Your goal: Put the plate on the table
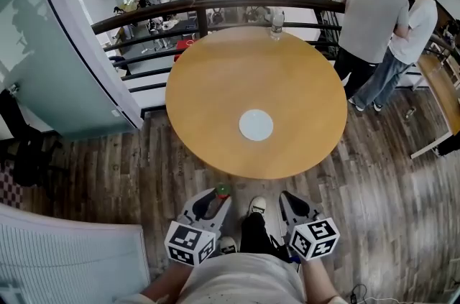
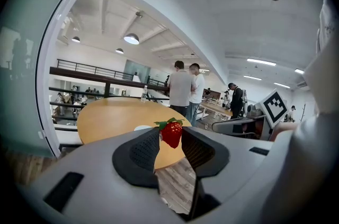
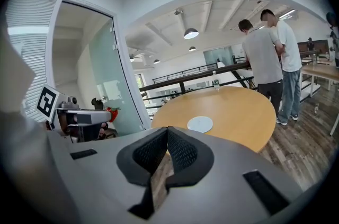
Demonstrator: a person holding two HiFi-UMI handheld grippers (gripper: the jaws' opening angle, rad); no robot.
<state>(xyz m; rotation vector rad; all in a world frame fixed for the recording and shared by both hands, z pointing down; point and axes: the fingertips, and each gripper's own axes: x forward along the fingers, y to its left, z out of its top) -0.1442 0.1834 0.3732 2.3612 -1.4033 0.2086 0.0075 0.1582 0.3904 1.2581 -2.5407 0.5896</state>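
Looks finished already, with plate flat on tabletop. Pinching a strawberry in left fingers; right fingers pressed together, empty.

- Head view: short of the table, looking steeply down on its whole top.
- Left gripper view: low, near the table's edge, facing across it along the left hand-held gripper.
- Right gripper view: likewise, along the right hand-held gripper.
- All share the table top.
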